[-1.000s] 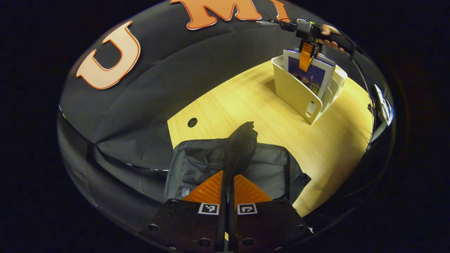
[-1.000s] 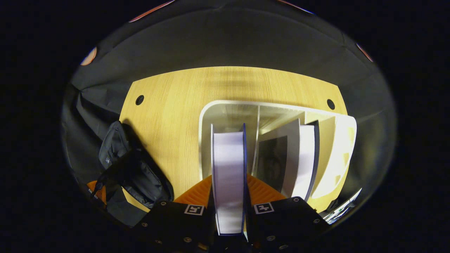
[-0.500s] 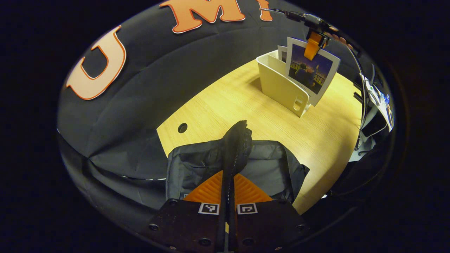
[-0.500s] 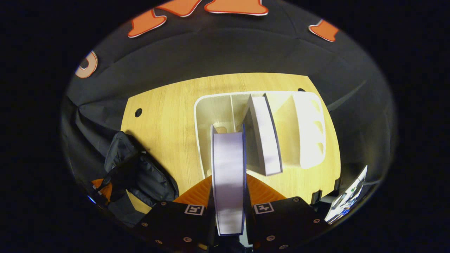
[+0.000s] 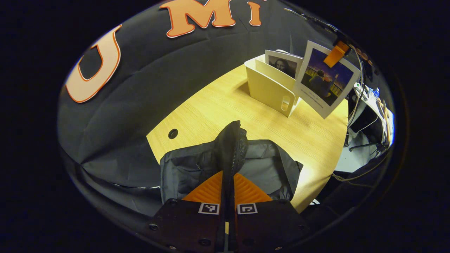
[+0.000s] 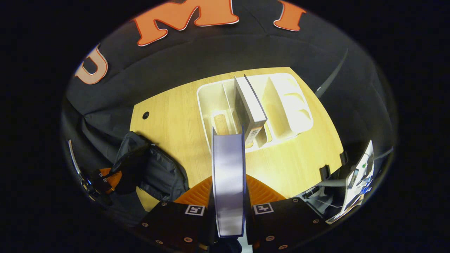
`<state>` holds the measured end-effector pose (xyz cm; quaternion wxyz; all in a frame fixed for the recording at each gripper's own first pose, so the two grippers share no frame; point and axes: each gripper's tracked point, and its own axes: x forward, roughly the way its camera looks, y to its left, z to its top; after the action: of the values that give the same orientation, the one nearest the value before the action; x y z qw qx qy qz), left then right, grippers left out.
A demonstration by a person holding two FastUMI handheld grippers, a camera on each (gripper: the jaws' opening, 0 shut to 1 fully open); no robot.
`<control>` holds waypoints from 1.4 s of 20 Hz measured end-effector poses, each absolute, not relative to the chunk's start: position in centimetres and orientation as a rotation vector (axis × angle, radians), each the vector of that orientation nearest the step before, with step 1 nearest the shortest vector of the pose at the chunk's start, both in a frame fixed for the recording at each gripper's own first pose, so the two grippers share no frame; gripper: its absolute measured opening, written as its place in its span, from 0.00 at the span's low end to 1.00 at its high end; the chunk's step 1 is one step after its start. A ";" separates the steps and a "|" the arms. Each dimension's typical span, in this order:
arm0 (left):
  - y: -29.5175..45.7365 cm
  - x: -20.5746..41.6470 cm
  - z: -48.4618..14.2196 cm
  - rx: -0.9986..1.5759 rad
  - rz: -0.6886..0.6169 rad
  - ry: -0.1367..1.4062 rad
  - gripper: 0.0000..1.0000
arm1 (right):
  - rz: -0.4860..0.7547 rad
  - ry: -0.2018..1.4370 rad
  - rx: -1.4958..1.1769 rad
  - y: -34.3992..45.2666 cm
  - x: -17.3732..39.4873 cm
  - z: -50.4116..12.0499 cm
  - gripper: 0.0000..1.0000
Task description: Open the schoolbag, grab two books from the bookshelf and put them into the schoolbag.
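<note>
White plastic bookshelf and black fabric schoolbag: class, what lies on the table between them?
Nothing: in the left gripper view, bare wooden table runs from the black fabric schoolbag to the white plastic bookshelf.

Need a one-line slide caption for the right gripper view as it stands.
Right gripper shut on a book, held above the table; second book stands in the bookshelf.

Schoolbag (image 5: 260, 165) on table's (image 5: 225, 105) near edge; bookshelf (image 5: 269, 88) on it well behind; one book (image 5: 283, 65) in middle compartment; second book (image 5: 327, 82) held aloft beside it.
</note>
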<state>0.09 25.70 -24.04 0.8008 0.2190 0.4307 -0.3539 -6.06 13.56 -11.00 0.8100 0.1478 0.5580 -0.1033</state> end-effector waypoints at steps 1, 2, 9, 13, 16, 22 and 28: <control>25.7 0.2 -24.0 0.466 -0.767 0.921 0.05 | -0.206 1.181 0.352 14.4 -6.8 -11.0 0.35; 25.9 -0.1 -23.9 0.461 -0.775 0.915 0.05 | -0.192 1.170 0.391 15.3 -7.4 -10.9 0.35; 26.2 -0.4 -23.6 0.436 -0.803 0.903 0.05 | -0.098 1.110 0.614 20.5 -10.4 -10.7 0.34; 26.0 -0.9 -23.6 0.402 -0.811 0.904 0.05 | 0.016 1.059 0.715 25.1 -9.4 -11.0 0.34; 26.1 -1.0 -23.2 0.372 -0.813 0.904 0.05 | 0.082 1.035 0.791 28.2 -8.4 -12.4 0.34; 25.3 -1.3 -22.2 0.319 -0.827 0.877 0.04 | 0.190 0.966 0.936 33.5 -5.8 -16.5 0.33; 24.1 -1.9 -21.3 0.267 -0.852 0.844 0.05 | 0.263 0.930 1.046 39.2 -3.3 -21.2 0.33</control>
<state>-1.86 24.09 -21.28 0.8173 0.1254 0.3958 -0.3996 -3.25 39.23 -21.23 0.7571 0.4799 0.4265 0.1206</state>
